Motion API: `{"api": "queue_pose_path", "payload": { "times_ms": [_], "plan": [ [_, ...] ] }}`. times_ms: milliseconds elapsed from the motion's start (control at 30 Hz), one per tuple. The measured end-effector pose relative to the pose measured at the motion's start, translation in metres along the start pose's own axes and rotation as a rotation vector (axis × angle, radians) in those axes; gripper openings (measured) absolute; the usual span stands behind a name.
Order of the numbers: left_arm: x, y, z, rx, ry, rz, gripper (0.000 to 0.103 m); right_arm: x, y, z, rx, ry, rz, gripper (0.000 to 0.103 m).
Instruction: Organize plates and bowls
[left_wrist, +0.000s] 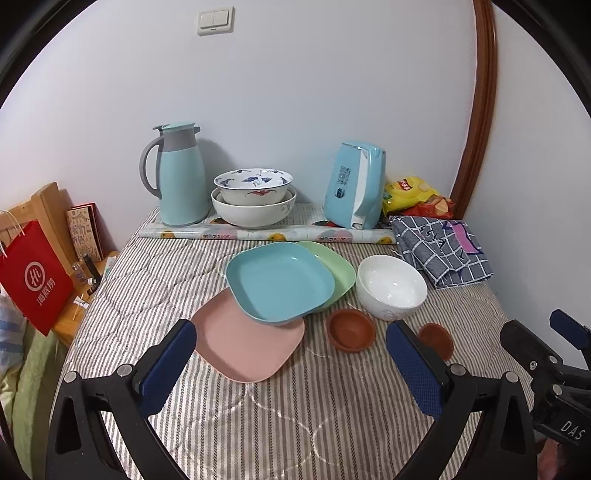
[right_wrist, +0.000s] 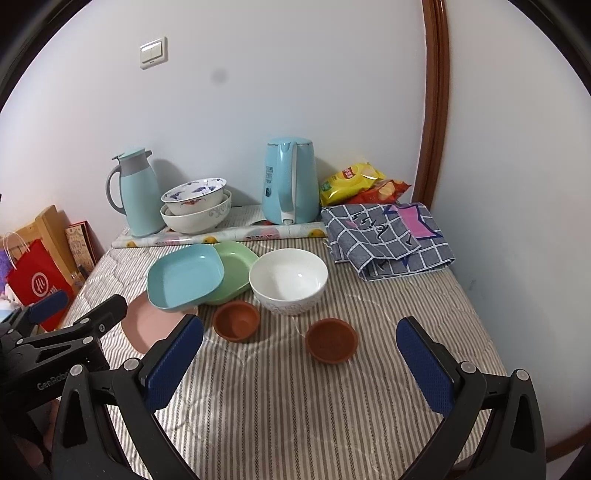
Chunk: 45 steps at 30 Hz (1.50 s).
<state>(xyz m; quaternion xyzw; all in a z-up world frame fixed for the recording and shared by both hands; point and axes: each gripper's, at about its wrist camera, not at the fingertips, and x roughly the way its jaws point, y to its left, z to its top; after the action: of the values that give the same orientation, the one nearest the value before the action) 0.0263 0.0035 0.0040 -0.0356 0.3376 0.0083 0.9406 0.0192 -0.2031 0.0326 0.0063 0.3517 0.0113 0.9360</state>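
Both grippers hover low over striped table (right_wrist: 280, 406), nothing grasped. Left gripper (left_wrist: 291, 365) fingers spread wide, empty; right gripper (right_wrist: 299, 365) same, wide and empty.

Plates loosely overlapped mid-table: blue plate (left_wrist: 279, 282) tilted atop pink plate (left_wrist: 247, 345) and green plate (left_wrist: 338, 271), not squared. White bowl (right_wrist: 288, 280) just beside them. Two small brown bowls (right_wrist: 236, 319) (right_wrist: 331, 340) apart, unstacked. At back, patterned bowl (left_wrist: 253, 184) already nested in larger white bowl (left_wrist: 253, 214).

Judgement: early stage, nearly all sorting left.
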Motion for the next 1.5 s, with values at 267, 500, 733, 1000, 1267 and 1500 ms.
{"api": "queue_pose_path", "payload": {
  "times_ms": [267,500,733,1000,1267,1500],
  "plan": [
    [0.008,0.005,0.009,-0.011,0.000,-0.004,0.103,0.015,0.008,0.007,0.009,0.005,0.042,0.102],
    [0.027,0.011,0.014,-0.012,0.023,0.015,0.101,0.038,0.018,0.012,-0.005,0.036,0.061,0.100],
    [0.051,0.016,0.022,-0.015,0.051,0.031,0.099,0.061,0.024,0.020,-0.028,0.058,0.076,0.096],
    [0.080,0.023,0.030,-0.027,0.087,0.033,0.092,0.089,0.030,0.033,-0.046,0.083,0.082,0.087],
    [0.106,0.034,0.036,-0.051,0.116,0.033,0.077,0.122,0.038,0.045,-0.059,0.112,0.103,0.076],
    [0.138,0.049,0.036,-0.086,0.165,0.022,0.062,0.153,0.052,0.054,-0.083,0.140,0.130,0.064]
  ]
}}
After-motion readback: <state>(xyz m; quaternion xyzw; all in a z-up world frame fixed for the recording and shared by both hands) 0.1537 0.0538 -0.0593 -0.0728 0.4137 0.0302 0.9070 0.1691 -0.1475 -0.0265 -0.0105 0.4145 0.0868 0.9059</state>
